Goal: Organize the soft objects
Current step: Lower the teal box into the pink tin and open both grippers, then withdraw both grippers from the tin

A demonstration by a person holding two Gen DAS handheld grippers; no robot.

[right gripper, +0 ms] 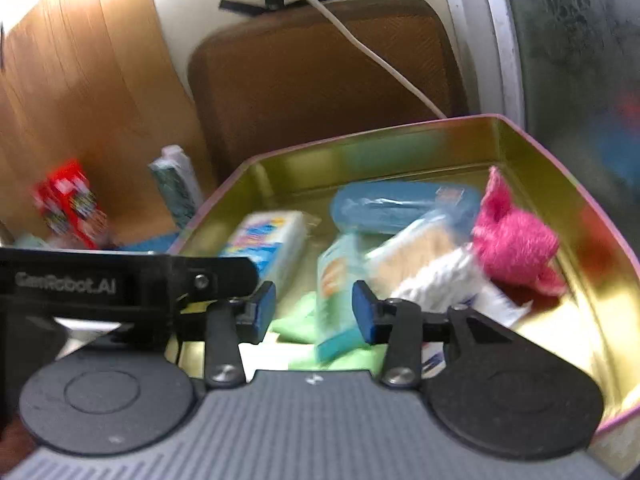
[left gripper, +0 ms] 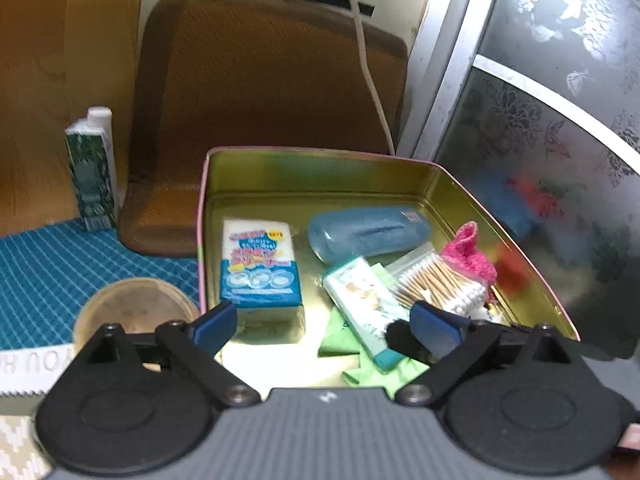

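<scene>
A gold metal tin (left gripper: pixel 320 168) (right gripper: pixel 400 140) holds a white-and-blue sponge pack (left gripper: pixel 260 264) (right gripper: pixel 272 244), a blue plastic case (left gripper: pixel 368 232) (right gripper: pixel 404 204), a teal tissue packet (left gripper: pixel 360 304) (right gripper: pixel 336 292), a bag of cotton swabs (left gripper: pixel 436 280) (right gripper: pixel 424 260), a pink fluffy cloth (left gripper: pixel 468 256) (right gripper: pixel 516 240) and a green cloth (left gripper: pixel 344 336) (right gripper: pixel 296 328). My left gripper (left gripper: pixel 326 326) is open and empty above the tin's near edge. My right gripper (right gripper: pixel 314 312) is open, its jaws on either side of the teal packet, apart from it.
A brown cushion (left gripper: pixel 272 80) leans on the wall behind the tin, with a white cable (left gripper: pixel 368 64) across it. A green tube box (left gripper: pixel 92 168) stands at the left on a blue mat (left gripper: pixel 60 272). A wooden bowl (left gripper: pixel 132 312) is near my left finger. A frosted glass panel (left gripper: pixel 560 120) stands at the right.
</scene>
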